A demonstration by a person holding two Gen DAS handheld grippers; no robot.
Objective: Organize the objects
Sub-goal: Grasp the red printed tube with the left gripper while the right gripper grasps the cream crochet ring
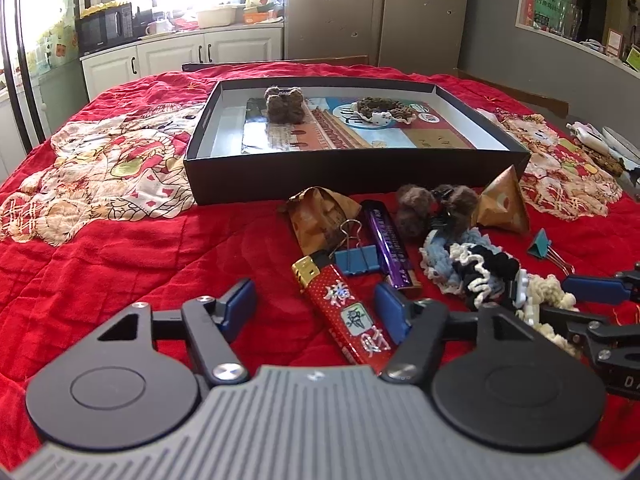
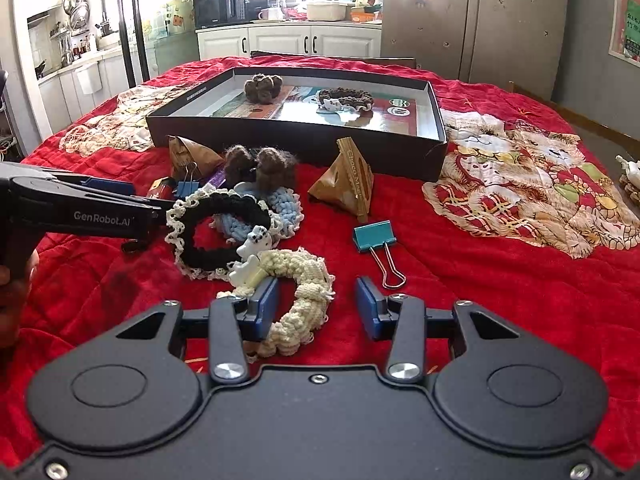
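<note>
My left gripper (image 1: 316, 304) is open, its blue pads on either side of a red lighter (image 1: 344, 304) lying on the red blanket. My right gripper (image 2: 316, 304) is open around a cream crocheted scrunchie (image 2: 298, 300). A black box (image 1: 352, 176) at the back holds a brown fuzzy clip (image 1: 285, 105) and a brown scrunchie (image 1: 386, 110). In front of it lie a blue binder clip (image 1: 356, 260), a purple stick (image 1: 388, 240), a brown fuzzy clip (image 2: 260, 166), a black and white scrunchie (image 2: 216, 232), a light blue scrunchie (image 2: 276, 204), two brown triangular packets (image 2: 352, 184), and a teal binder clip (image 2: 374, 236).
The red blanket (image 1: 120, 260) with cat pictures covers the table. More small items lie at the far right edge (image 1: 600, 144). Kitchen cabinets and a microwave stand behind the table. The left gripper's body shows at the left of the right wrist view (image 2: 80, 208).
</note>
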